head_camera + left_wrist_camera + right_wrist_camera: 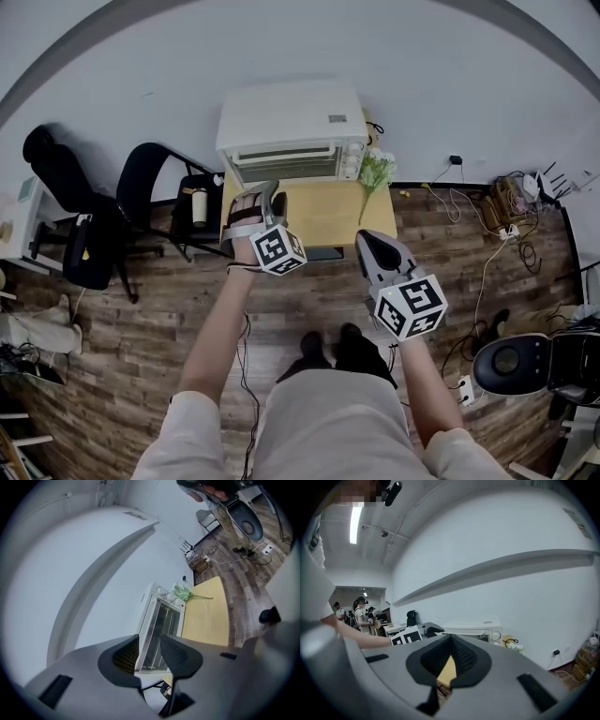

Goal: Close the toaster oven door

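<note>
1. Toaster oven (pixel 291 117) is at your 12 o'clock, at the far edge of the wooden table (pixel 323 214), back to the wall. Green sprig (pixel 375 173) lies just beside it at 1 o'clock.
2. The door (pixel 286 167) looks upright against the oven front. Nothing folds out over the table, and the left gripper view shows the glass and racks flush with the frame. I can't tell from here whether it's fully seated.
3. Left gripper (pixel 260 202) is at 11 o'clock, over the near-left part of the table and aimed at the oven. It's close to the door but not touching. Jaws are a narrow gap apart with nothing between them; only the oven front shows through the gap.
4. Right gripper (pixel 373 248) is at 1 o'clock, nearer you and off the table's near edge. Its tips are pressed together and it holds nothing, so it's idle.
5. My read on the step: the swing is effectively done, so this is either the final press or the check.
6. Next move, if you want certainty: put the left gripper's jaw backs or tips flat on the top rail of the door and push straight toward 12 o'clock. No grasp is needed. Keep the push level so the oven doesn't slide into the wall.
7. Keep the right gripper out at 1 o'clock, away from the sprig and the knobs.
8. Chairs (pixel 141 202) at 9–10 o'clock are well apart and irrelevant.
</note>
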